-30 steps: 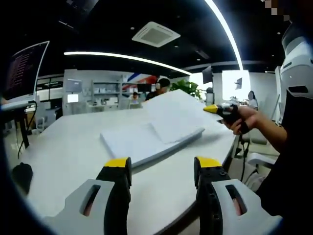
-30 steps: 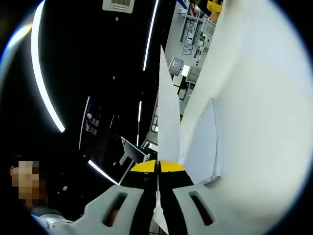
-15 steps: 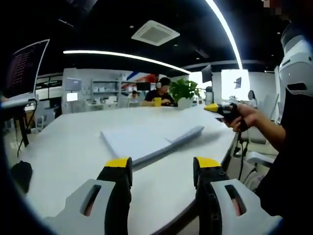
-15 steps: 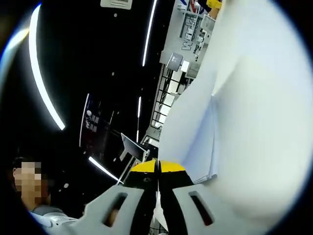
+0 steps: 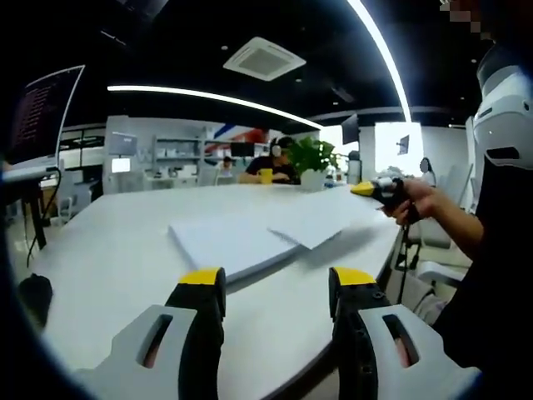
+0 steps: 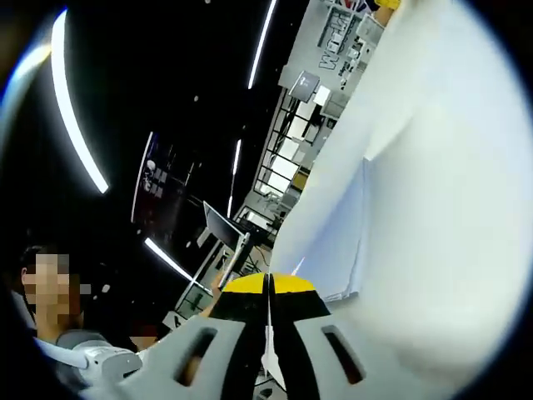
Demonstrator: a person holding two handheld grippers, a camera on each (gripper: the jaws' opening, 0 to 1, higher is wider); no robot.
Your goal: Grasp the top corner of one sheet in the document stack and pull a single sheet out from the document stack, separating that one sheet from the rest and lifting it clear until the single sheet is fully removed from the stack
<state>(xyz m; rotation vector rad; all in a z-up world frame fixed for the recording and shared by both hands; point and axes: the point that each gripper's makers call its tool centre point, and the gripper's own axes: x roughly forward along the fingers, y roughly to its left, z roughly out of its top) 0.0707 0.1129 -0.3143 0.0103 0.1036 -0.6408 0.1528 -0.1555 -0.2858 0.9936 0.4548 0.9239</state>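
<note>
The white document stack lies flat on the white table, a little beyond my left gripper, which hovers open and holds nothing. A single sheet stretches from the stack's right edge out to the right, slightly raised, with a shadow under it. My right gripper, held in a person's hand, is shut on that sheet's far corner. In the right gripper view the right gripper has its yellow tips pressed together with a thin paper edge between them. The stack lies beyond, on the rolled table.
A potted plant and a yellow mug stand at the table's far end, where a person sits. A monitor stands at the left. A dark object lies near the left table edge. The table's curved right edge drops off.
The sheet, lifted high above the stack a second ago, has come down and shifted right, off the stack's right side. The right gripper stays shut on it; the left gripper has not moved.
</note>
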